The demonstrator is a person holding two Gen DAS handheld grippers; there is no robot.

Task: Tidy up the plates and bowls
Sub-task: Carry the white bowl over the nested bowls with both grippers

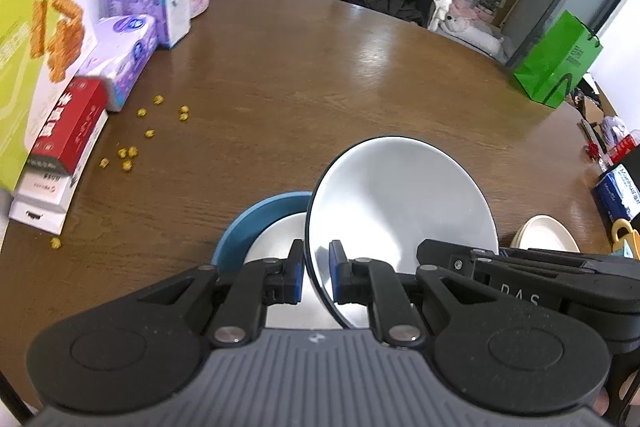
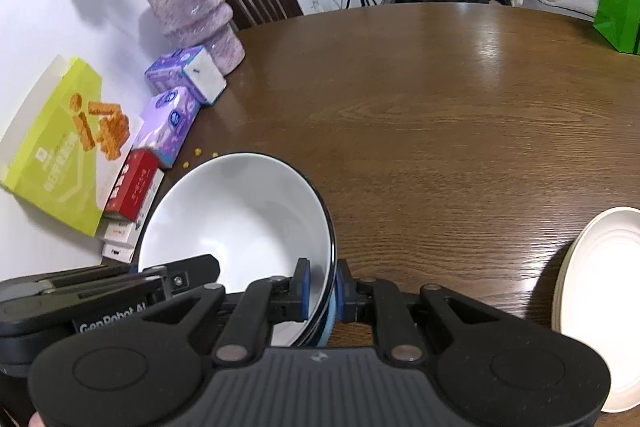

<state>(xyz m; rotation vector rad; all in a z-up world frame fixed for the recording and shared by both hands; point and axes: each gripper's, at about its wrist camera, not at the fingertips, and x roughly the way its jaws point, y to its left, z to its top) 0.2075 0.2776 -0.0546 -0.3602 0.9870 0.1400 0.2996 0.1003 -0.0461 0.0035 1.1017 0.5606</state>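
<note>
Nearest to my cameras are the two black tongs with blue pads, and both are pinched narrow on the same round white ceramic bowl with a thin dark rim (image 1: 400,211). My left tongs (image 1: 316,273) hold its rim on the left side, one pad inside and one outside. My right tongs (image 2: 322,291) hold the rim on the right side in the same way.

The bowl is tilted and sits above a blue round plate (image 1: 256,223), which has something white inside it; I cannot tell if they touch.

I judge the task is in its middle: this bowl is not yet set down, and the stack of cream round plates (image 2: 600,299) lies apart at the right on the brown wooden desk (image 2: 440,115). Small yellow crumbs (image 1: 132,153) lie far left.
</note>
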